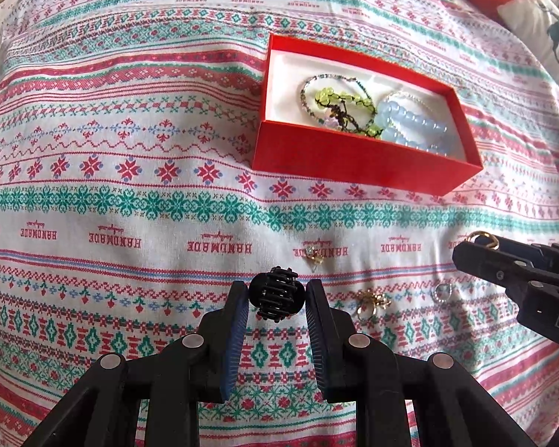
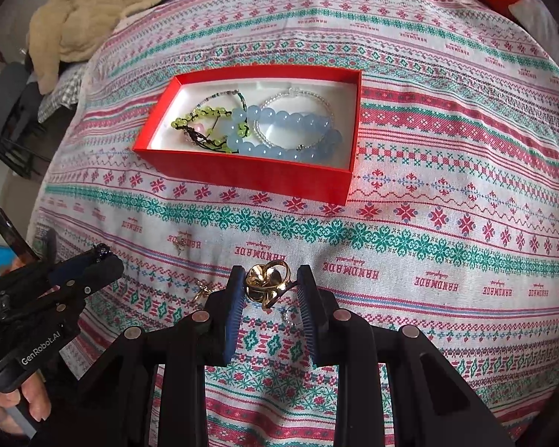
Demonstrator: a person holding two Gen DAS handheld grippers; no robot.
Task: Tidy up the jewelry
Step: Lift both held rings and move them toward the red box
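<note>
- Jewelry is split between the red box (image 2: pixel 242 177) and the patterned cloth (image 1: pixel 130 205): blue bead bracelet (image 2: pixel 290 130), green bead bracelet (image 2: pixel 201 115) and a clear bead ring (image 2: pixel 298 100) lie inside the box's white lining.
- Writing I can read: "HANDMADE" repeats in red rows across the cloth, upside down from both my cameras; "GenRobot.AI" is printed in white on my left gripper's body in the right wrist view; in the left wrist view my right gripper's side shows only "DA" before the frame cuts it off.
- My left gripper (image 1: pixel 277 298) is partly closed, its blue ribbed pads pressed on both sides of a small black claw hair clip (image 1: pixel 277 296). The box sits at about 1 o'clock from these fingertips, well apart.
- My right gripper (image 2: pixel 268 287) is partly closed around a gold knot-shaped ornament (image 2: pixel 266 283), which touches the left pad and reaches the right pad by a thin gold arm. The box lies at about 12 o'clock from it, well apart.
- Loose on the cloth in the left wrist view: a small gold stud earring (image 1: pixel 313 255) at 1 o'clock just beyond the clip, a gold chain-like piece (image 1: pixel 370 300) at 3 o'clock near the right finger, and a silver ring-shaped piece (image 1: pixel 441 292) further toward 3 o'clock.
</note>
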